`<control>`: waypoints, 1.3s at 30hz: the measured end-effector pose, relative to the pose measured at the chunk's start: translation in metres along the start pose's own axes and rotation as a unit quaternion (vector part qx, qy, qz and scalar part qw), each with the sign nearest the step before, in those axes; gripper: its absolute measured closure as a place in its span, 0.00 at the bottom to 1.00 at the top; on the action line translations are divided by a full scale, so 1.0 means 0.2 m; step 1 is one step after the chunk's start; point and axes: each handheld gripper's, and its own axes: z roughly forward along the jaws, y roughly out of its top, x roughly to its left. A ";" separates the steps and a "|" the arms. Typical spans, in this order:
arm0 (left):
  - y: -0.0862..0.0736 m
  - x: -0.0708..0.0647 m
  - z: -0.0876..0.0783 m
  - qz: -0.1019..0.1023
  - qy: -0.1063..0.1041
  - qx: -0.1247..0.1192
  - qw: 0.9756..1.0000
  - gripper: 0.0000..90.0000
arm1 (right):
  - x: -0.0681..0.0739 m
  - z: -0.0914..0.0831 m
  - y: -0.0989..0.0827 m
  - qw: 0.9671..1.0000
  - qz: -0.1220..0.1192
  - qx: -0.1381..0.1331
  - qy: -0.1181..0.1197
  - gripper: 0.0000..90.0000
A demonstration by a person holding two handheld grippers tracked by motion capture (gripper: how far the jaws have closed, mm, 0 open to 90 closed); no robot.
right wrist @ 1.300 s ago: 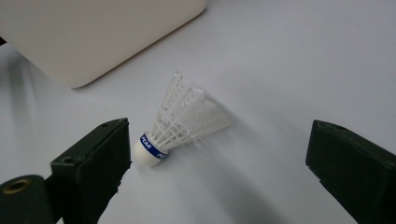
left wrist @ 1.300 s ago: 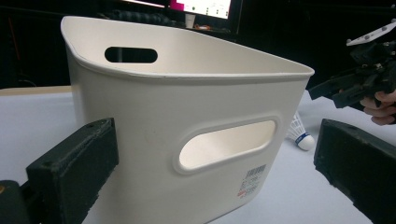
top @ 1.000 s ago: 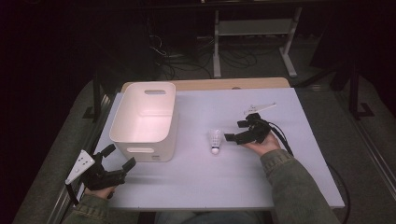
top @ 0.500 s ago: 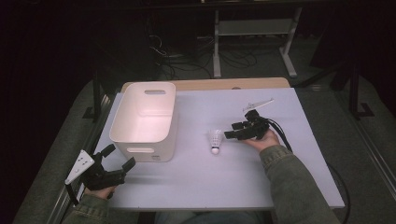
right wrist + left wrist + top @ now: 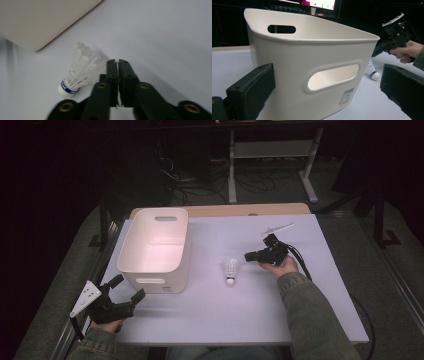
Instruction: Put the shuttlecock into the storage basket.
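Right gripper (image 5: 248, 256) had shifted slightly away from shuttlecock (image 5: 230, 270), jaws pressed together, empty. Left gripper (image 5: 128, 290) sat spread wide w/ bin (image 5: 150, 265) just ahead.

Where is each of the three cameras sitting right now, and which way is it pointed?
High view: above the person's side, looking forward and down on the table; both forearms enter from the bottom, left claw open, right claw beside the shuttlecock.
Left gripper view: rides the left claw, facing the white bin side-on; its spread jaws frame the view.
Right gripper view: rides the right claw, looking down at the table; its jaws are closed.
Shared: the shuttlecock and the bin appear in all three.
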 end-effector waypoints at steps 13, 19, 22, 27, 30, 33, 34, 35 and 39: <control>0.00 0.00 0.00 0.000 -0.001 0.000 1.000 0.00 | -0.01 0.11 0.02 0.998 0.037 0.038 -0.013 0.99; 0.00 0.00 0.00 0.000 0.000 -0.001 1.000 0.00 | 0.00 0.15 0.03 0.998 0.039 0.044 -0.007 0.99; 0.00 0.00 0.00 -0.001 -0.001 0.000 1.000 0.00 | 0.01 0.16 0.04 0.999 0.040 0.036 -0.004 0.99; 0.00 0.00 0.00 -0.001 -0.002 -0.002 1.000 0.00 | 0.04 0.20 0.08 0.999 0.034 0.037 0.001 0.99; 0.00 0.00 0.00 0.000 -0.003 -0.001 1.000 0.00 | 0.06 0.22 0.09 0.999 0.031 0.033 0.008 0.99; 0.00 0.00 0.00 -0.001 -0.003 -0.001 1.000 0.00 | 0.07 0.24 0.09 0.999 0.033 0.039 0.011 0.99; 0.00 0.00 0.00 -0.001 -0.003 -0.001 1.000 0.00 | 0.08 0.25 0.09 0.999 0.033 0.039 0.014 0.99; 0.00 0.00 0.00 -0.002 -0.003 -0.002 1.000 0.00 | 0.08 0.26 0.09 0.999 0.028 0.040 0.016 0.99; 0.00 0.00 0.00 -0.001 -0.004 -0.001 1.000 0.00 | 0.11 0.28 0.10 0.998 0.024 0.043 0.024 0.99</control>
